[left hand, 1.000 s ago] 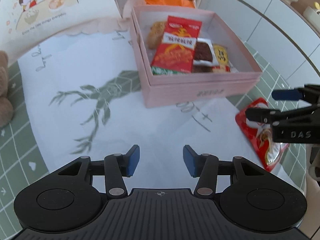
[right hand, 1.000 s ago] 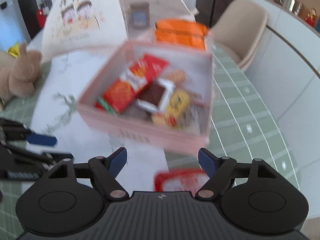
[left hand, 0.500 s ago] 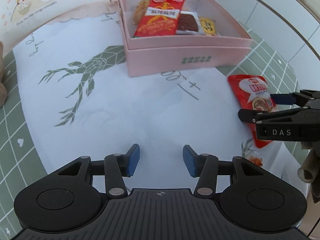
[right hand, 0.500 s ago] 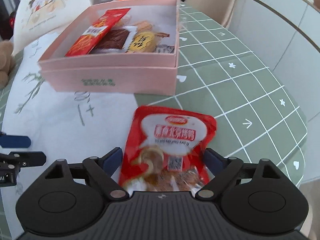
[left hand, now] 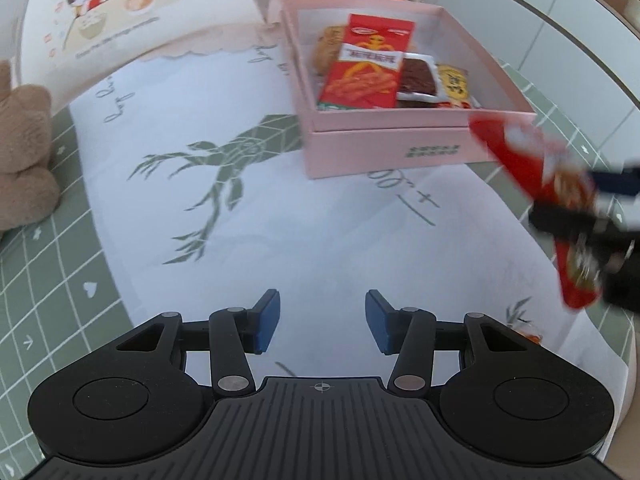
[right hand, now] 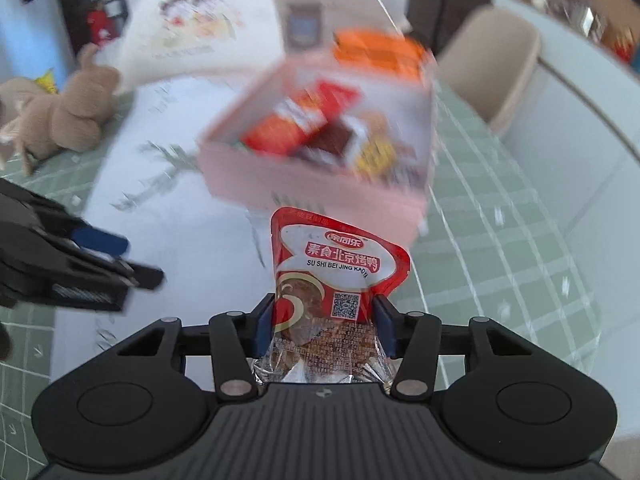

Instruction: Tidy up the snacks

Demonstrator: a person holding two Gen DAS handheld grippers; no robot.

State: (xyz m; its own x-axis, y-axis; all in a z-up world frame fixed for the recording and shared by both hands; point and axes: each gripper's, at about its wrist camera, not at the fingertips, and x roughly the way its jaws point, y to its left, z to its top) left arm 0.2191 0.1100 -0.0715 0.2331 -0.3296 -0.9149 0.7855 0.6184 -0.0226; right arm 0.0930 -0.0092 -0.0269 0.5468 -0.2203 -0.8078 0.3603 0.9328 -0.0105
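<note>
Left wrist view: left gripper (left hand: 319, 322) hangs unloaded over the white printed cloth (left hand: 304, 216), blue pads spread apart, nothing between them. Ahead of the fingers and to their right stands the pink box (left hand: 384, 148), lid off, already holding a red stick-snack packet (left hand: 366, 66), a dark-brown packet and a yellow one side by side. Further right of the fingers, blurred, the red pouch (left hand: 532, 184) is off the cloth, pinched in the right gripper, its upper end near the box's near right corner. A plush toy (left hand: 24, 160) lies far to the left of the fingers. Right wrist view: right gripper (right hand: 325, 322) is clamped on the red pouch (right hand: 336, 280), pads pressing its two side edges low down, so the printed upper half stands free ahead of the fingertips; judged, this lets that end enter the box first. The pink box (right hand: 320, 184) lies straight ahead beyond the pouch, background blurred. The left gripper (right hand: 80, 268) shows to the left of the fingers, apart from the pouch. Judgement: pouch in transit to the box, not yet inside; the idle left gripper keeps clear of the route.
</note>
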